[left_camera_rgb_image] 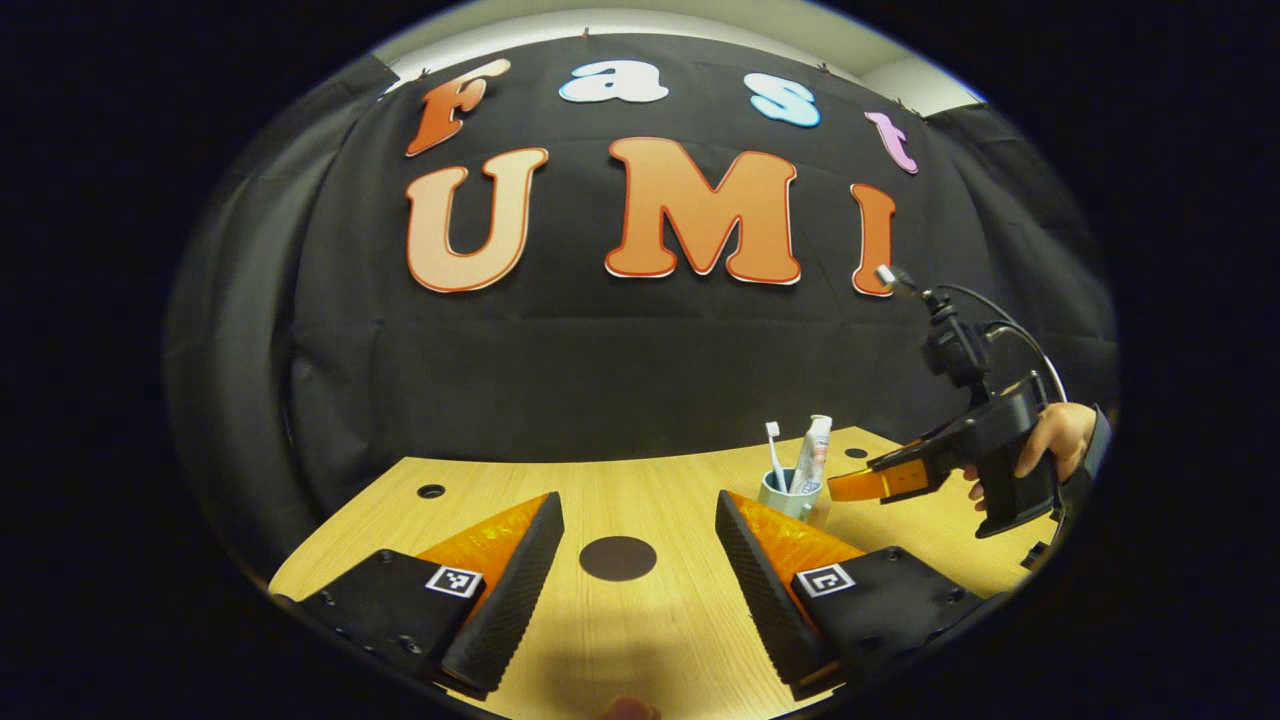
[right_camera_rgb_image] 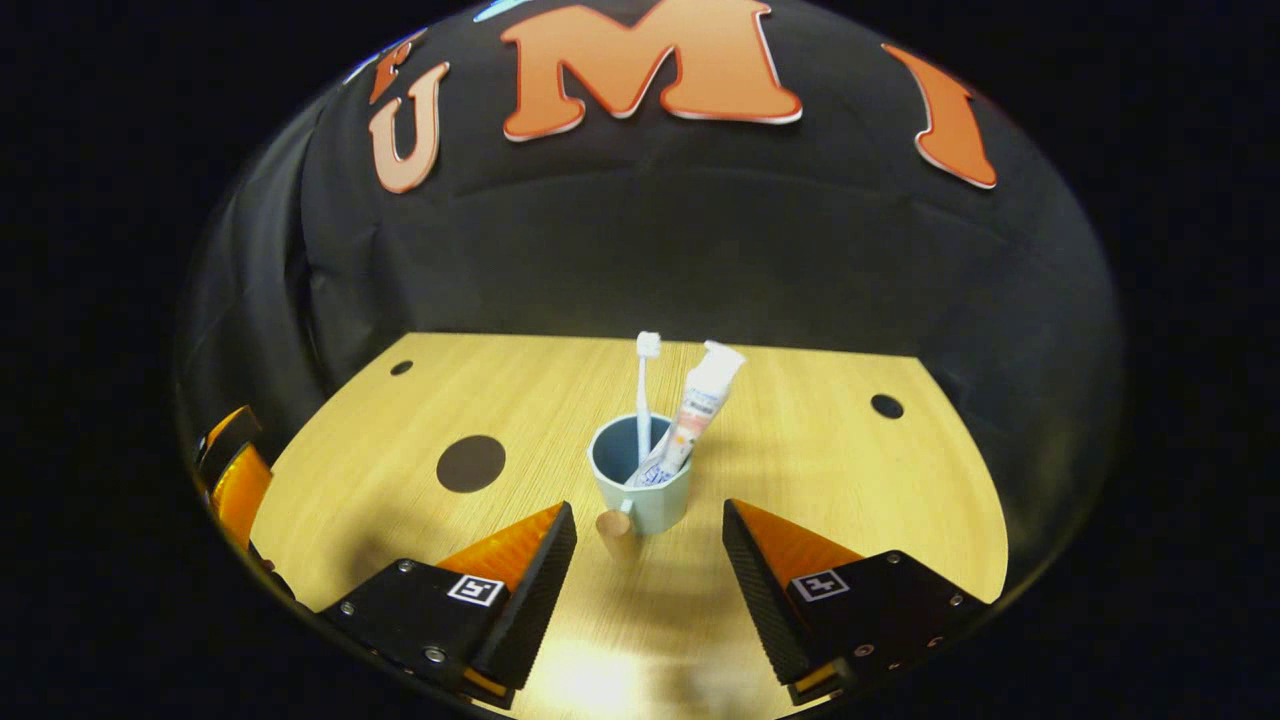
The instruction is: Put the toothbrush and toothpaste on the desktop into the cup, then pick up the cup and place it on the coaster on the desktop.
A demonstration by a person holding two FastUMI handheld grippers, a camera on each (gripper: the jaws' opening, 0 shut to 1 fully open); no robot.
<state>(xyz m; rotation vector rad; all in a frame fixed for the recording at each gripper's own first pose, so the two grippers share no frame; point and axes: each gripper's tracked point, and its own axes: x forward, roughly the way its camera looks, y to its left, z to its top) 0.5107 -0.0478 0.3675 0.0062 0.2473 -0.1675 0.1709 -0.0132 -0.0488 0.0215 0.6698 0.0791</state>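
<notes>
On the bench (right_camera_rgb_image: 800,470), toothbrush (right_camera_rgb_image: 645,400) and toothpaste (right_camera_rgb_image: 700,405) already upright in the cup (right_camera_rgb_image: 640,485) — only the lift onto the coaster (right_camera_rgb_image: 470,463) left, right tongs (right_camera_rgb_image: 648,560) spread just short of the cup's handle, left tongs (left_camera_rgb_image: 640,560) spread above the coaster.

Black pistol-grip handheld gripper (left_camera_rgb_image: 850,487) with camera and looping cable
Square black-and-white markers and small screws on black finger mounts; dark sleeve (left_camera_rgb_image: 1096,440).
</notes>
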